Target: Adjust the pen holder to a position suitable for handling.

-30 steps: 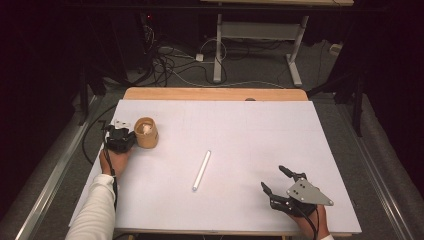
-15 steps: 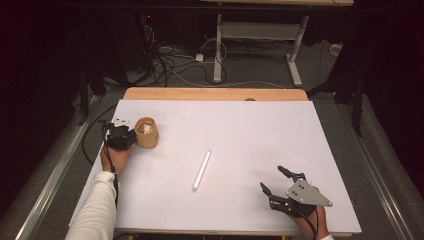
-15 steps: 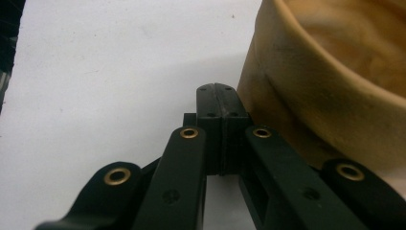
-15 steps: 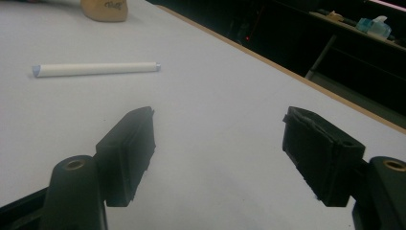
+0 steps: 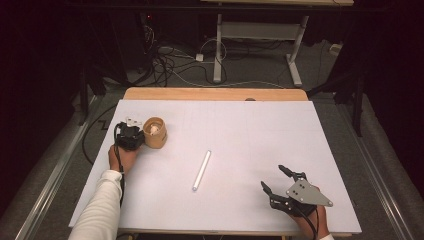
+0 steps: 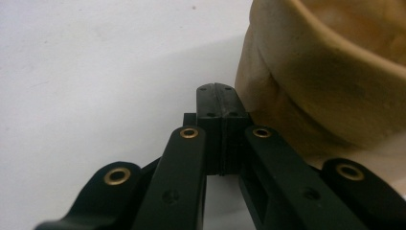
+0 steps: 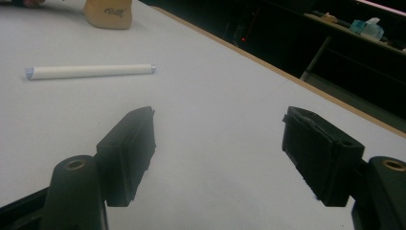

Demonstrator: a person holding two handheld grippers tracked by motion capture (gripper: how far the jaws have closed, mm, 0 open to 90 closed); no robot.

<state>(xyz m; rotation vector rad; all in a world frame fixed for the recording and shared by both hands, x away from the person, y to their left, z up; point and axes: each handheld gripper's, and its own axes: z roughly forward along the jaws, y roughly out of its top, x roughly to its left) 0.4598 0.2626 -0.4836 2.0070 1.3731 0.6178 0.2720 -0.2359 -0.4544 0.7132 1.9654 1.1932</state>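
My left gripper (image 6: 221,103) has its 2 jaws pressed flat together, nothing between them, tips right against the side of the tan cup (image 6: 330,76). From the high view it sits at the far left of the white table (image 5: 250,130), the cup (image 5: 154,132) just to its right, touching or nearly so. I'd say I'm nudging the cup along with closed tips rather than gripping it, so this reads as the push step. Something pale sits inside the cup; I can't tell what. Out toward the middle lies a white tube (image 5: 202,170), well apart from both hands. My right gripper (image 5: 280,186) rests near right, jaws spread wide and empty. Next, I reckon: keep the tips low on the cup's wall so it slides, not tips.
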